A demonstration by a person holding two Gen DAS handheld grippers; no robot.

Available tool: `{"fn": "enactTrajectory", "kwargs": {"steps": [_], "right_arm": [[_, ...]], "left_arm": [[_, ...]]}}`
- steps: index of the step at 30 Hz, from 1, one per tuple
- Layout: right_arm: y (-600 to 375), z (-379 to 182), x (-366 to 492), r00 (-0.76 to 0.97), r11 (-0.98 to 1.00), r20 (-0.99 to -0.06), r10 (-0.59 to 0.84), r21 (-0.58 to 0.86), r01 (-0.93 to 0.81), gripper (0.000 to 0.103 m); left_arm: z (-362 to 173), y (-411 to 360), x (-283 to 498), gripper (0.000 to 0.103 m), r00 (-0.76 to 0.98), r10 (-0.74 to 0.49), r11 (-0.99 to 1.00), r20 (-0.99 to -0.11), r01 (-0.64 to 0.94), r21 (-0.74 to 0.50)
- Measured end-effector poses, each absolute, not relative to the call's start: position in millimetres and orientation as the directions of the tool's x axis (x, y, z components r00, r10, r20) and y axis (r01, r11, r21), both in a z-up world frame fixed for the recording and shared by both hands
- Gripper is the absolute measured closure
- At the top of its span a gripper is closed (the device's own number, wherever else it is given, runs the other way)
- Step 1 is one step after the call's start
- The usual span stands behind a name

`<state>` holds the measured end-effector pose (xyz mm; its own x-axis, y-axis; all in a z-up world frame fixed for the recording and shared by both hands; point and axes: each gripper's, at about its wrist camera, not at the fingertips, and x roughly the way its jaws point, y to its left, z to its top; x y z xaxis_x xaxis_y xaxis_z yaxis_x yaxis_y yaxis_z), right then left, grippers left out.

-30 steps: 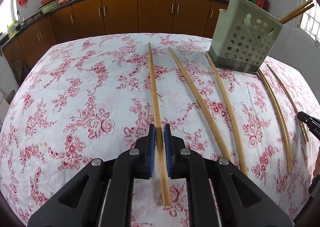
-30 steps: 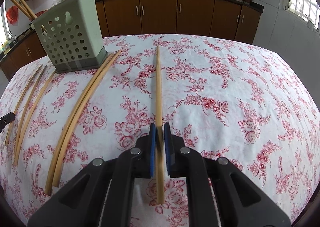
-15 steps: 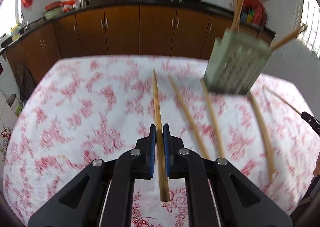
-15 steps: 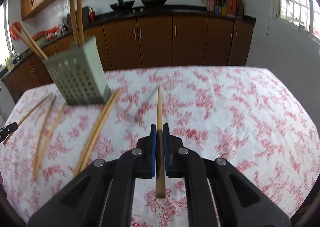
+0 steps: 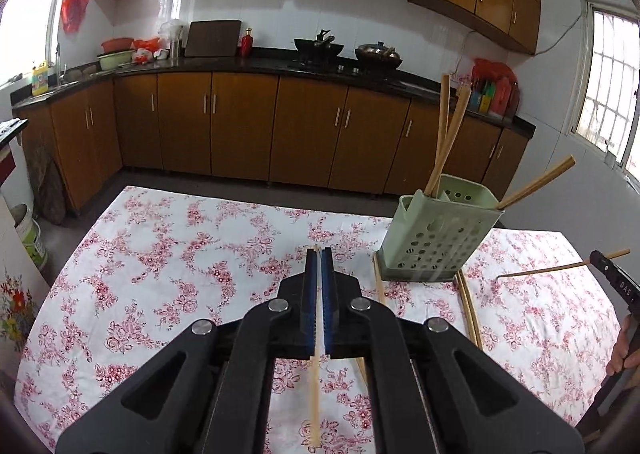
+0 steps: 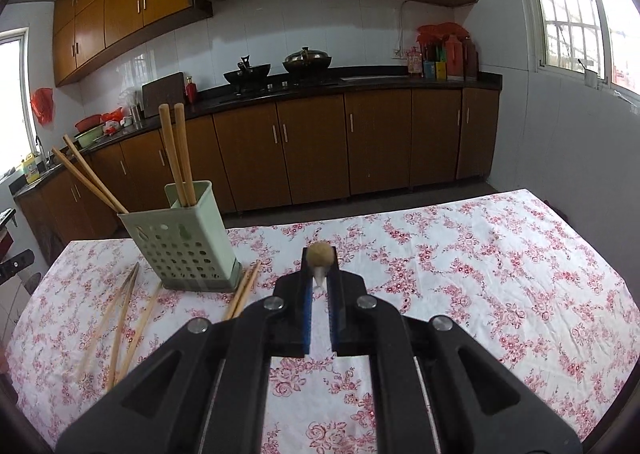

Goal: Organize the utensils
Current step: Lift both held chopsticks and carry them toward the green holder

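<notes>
Brown kitchen cabinets stand behind a table (image 5: 120, 278) draped in rose-printed cloth. One bamboo chopstick (image 5: 315, 394) is pinched between the closed jaws of the left gripper (image 5: 318, 254), another chopstick (image 6: 319, 254) by the right gripper (image 6: 319, 260); both are lifted off the cloth. Thin, stiff and light, these sticks are judged best gripped near mid-length. A perforated green plastic holder (image 6: 180, 250) is seen nearby, with loose chopsticks (image 6: 120, 318) beside it.
</notes>
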<state>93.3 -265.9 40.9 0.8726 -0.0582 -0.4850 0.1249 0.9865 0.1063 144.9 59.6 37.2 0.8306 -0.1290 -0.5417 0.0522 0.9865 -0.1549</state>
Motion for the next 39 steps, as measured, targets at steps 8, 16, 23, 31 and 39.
{"fn": "enactTrajectory", "kwargs": {"steps": [8,16,23,31,39], "right_arm": [[-265,37,87,0.872,0.987,-0.487,-0.055,0.106,0.121,0.095],[-265,36,86,0.869,0.987,-0.492,-0.050,0.107,0.117,0.095],[-265,36,86,0.869,0.987,-0.492,-0.050,0.106,0.117,0.095],[-265,34,86,0.867,0.986,-0.496,-0.048,0.114,0.119,0.095],[-268,47,85,0.885,0.986,-0.463,-0.048,0.121,0.117,0.095]], "left_arm": [[-27,54,147,0.099,0.719,-0.184,0.982,-0.671,0.100,-0.162],[-67,30,141,0.065,0.670,-0.168,0.986,-0.723,0.111,-0.125],[-84,23,144,0.086,0.626,-0.117,0.992,-0.771,0.105,-0.065],[-76,28,143,0.096,0.627,-0.091,0.995,-0.774,0.090,-0.044],[-4,56,137,0.096,0.761,-0.130,0.989,-0.636,0.058,-0.133]]}}
